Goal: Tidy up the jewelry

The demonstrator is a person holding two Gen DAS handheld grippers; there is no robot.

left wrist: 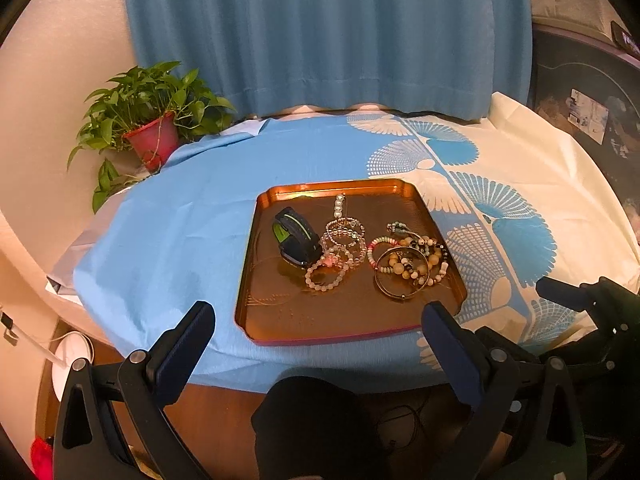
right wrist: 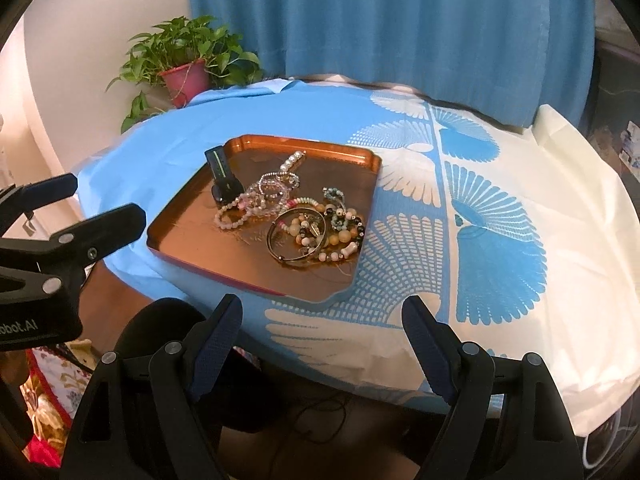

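Blue curtains (left wrist: 320, 32) hang behind a table with a blue and cream cloth (left wrist: 180, 220). On the cloth sits a shiny copper tray (left wrist: 340, 320), and all the jewelry is on it. A dark watch (left wrist: 296, 240) with a green stripe stands near the left side of the tray. Just beside it lies a heap of pink and clear bead bracelets (left wrist: 340, 248), one on top of the other. To the right is a second heap of tan and mixed beads (left wrist: 416, 256), with a thin metal bangle (right wrist: 296, 240) lying over it. A plant (left wrist: 152, 112) in a red pot stands at the far left corner.

Both claws hang near the front edge of the table, back from the tray. The left claw (left wrist: 320, 320) is wide open and holds nothing. The right claw (right wrist: 324, 320) is wide open too, with nothing in it.

The pieces are all in the tray, yet they lie in tangled heaps. This could be a mess waiting to be sorted, or pieces gathered up and dropped in.

To sort well, pick one piece at a time. The bangle looks easiest, since it lies on top and is stiff. Pinch its rim, not the beads below. Lift slowly, because strings may be hooked together. The other claw could hold the tray so it does not slide.
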